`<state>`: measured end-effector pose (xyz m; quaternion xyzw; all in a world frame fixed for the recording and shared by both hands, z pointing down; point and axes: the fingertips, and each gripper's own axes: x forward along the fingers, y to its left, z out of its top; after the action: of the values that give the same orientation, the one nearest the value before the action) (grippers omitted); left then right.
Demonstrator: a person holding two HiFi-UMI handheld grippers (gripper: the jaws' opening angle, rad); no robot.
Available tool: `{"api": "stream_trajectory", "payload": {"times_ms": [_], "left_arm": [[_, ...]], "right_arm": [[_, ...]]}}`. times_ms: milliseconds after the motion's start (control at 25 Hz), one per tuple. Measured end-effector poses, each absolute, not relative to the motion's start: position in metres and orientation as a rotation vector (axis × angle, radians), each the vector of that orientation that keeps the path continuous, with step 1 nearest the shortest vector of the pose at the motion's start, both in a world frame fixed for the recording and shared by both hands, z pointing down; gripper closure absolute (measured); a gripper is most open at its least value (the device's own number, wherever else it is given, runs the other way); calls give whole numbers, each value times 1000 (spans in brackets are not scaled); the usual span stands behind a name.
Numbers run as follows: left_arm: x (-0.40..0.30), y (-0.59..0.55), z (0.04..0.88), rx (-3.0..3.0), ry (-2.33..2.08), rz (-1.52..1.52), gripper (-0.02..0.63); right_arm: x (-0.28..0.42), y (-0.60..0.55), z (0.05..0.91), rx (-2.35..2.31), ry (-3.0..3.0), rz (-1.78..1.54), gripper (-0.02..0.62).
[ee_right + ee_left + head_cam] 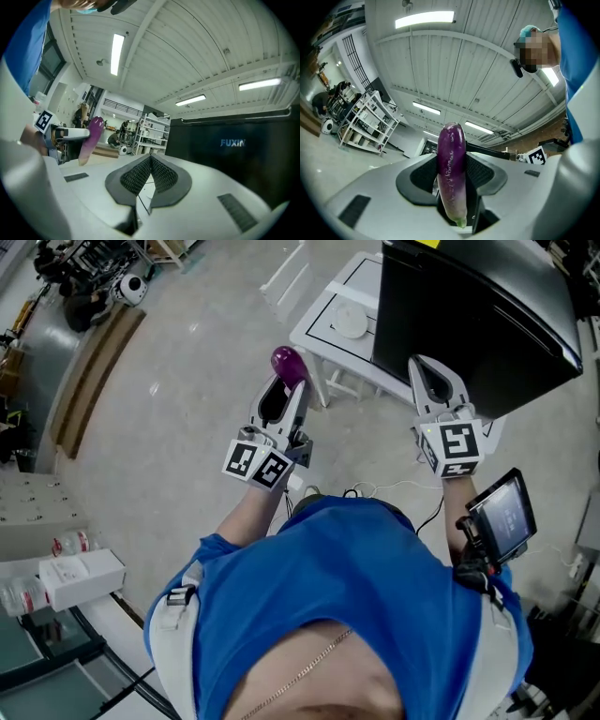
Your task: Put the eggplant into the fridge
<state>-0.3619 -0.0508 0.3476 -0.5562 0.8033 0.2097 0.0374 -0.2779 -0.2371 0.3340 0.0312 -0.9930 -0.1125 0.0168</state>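
Note:
My left gripper [281,390] is shut on a purple eggplant [289,363], which stands upright between the pads with its pale stem end down. In the left gripper view the eggplant [451,173] fills the middle between the jaws [454,180]. My right gripper [433,381] is shut with nothing in it, its tips close to the black fridge [478,320]. The right gripper view shows its pads [151,176] together, the fridge's black front [234,150] just ahead at right, and the eggplant [91,139] off to the left. The fridge door appears closed.
A white low table [342,320] with a white disc [351,321] stands left of the fridge. Wooden boards [94,376] lie on the floor at left. White boxes [80,579] sit lower left. A handheld screen [504,514] hangs by my right arm. White shelving [152,133] stands far back.

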Motion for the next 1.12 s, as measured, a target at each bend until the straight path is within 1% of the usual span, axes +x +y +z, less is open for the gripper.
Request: {"api": "stream_trajectory", "payload": {"times_ms": [120, 480, 720, 760, 920, 1000, 1040, 1120], "left_arm": [[-378, -48, 341, -1752, 2437, 641, 408], [-414, -39, 339, -1865, 2363, 633, 408], [-432, -23, 339, -1877, 2346, 648, 408], [-436, -19, 340, -1878, 2344, 649, 408], [-451, -7, 344, -1876, 2344, 649, 408], [-455, -2, 343, -1868, 2347, 651, 408], [-456, 0, 342, -1864, 2347, 653, 408], [-459, 4, 340, -1858, 2348, 657, 408]], "right_arm": [[-289, -241, 323, 202, -3045, -447, 594], [-328, -276, 278, 512, -2785, -996, 594], [-353, -294, 253, 610, -2564, -1227, 593], [-358, -295, 253, 612, -2528, -1252, 576], [-376, -300, 252, 573, -2382, -1329, 465], [-382, -303, 251, 533, -2313, -1343, 423], [-384, -304, 251, 511, -2277, -1344, 411], [-388, -307, 255, 468, -2207, -1327, 410]]}}
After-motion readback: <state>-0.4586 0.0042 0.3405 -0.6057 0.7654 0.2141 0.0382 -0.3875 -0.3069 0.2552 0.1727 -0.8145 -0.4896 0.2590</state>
